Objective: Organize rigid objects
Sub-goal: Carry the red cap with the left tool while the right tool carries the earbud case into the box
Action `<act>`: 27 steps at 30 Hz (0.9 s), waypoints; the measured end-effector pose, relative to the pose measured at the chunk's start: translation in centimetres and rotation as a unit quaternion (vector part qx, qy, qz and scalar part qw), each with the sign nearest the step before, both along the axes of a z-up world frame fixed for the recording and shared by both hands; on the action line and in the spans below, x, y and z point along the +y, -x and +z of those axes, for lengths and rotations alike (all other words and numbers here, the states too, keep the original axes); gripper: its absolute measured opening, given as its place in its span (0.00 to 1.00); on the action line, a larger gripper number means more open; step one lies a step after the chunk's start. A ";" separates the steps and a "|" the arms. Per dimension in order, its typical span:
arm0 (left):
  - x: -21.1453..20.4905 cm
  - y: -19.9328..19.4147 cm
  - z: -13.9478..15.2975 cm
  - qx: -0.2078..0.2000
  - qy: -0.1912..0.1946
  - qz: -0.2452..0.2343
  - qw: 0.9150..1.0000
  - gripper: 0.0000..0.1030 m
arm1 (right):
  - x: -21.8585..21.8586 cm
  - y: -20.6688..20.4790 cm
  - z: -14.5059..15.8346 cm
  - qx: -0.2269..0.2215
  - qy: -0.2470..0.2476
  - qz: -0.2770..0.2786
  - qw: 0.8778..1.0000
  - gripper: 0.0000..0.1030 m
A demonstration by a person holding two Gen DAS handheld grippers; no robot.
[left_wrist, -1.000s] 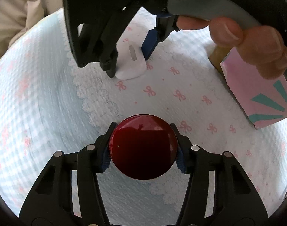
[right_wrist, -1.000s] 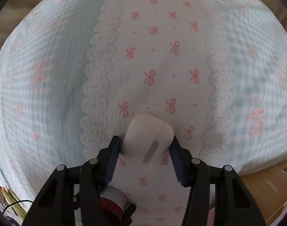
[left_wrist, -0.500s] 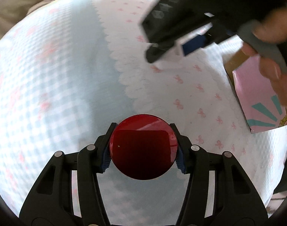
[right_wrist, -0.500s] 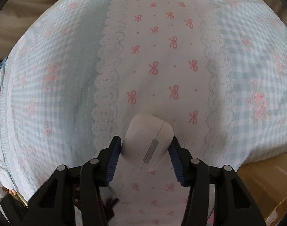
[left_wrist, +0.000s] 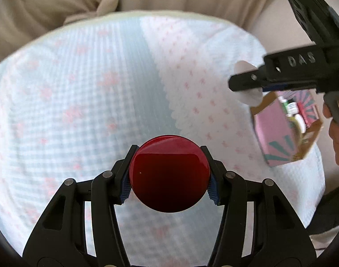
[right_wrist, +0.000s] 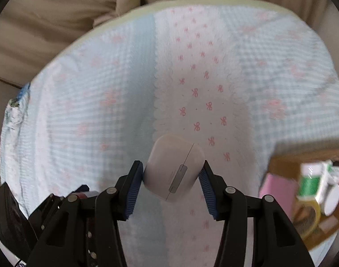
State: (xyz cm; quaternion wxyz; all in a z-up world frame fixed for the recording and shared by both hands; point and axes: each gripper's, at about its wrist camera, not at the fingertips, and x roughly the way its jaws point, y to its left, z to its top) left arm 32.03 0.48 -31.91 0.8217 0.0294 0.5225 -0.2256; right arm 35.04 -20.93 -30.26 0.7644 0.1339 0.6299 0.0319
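Fingers (left_wrist: 126,184) of the left gripper (left_wrist: 169,176) are clenched on a glossy dark-red round lid or disc (left_wrist: 169,173), held low in the centre of the left wrist view. Those of the right gripper (right_wrist: 171,178) clamp a white rounded plastic earbud-style case (right_wrist: 173,169) in the lower middle of the right wrist view.

A second ago both tools sat low, the white case just off the blue-and-white gingham bed cover with pink bows (right_wrist: 80,102). Now both are raised well clear of it, and beige curtains fill the top of each frame. The right gripper has swung to the right edge of the left wrist view, just above an open pink-and-teal cardboard box (left_wrist: 278,133) already holding small bottles and tape.

That suggests pick-up is finished and transport to the box is under way; the white case looks likely to be dropped first.
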 end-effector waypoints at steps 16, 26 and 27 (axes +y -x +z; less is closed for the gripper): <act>-7.9 7.1 15.5 -0.051 0.025 -0.035 0.998 0.49 | -7.1 11.3 14.3 -0.067 -0.001 -0.068 0.995 0.46; -21.5 11.1 15.3 -0.026 0.035 -0.052 0.998 0.49 | -20.0 17.7 14.6 -0.061 0.000 -0.093 0.994 0.46; -22.5 11.2 14.9 -0.021 0.035 -0.050 0.998 0.49 | -21.2 18.1 14.5 -0.058 0.001 -0.094 0.994 0.46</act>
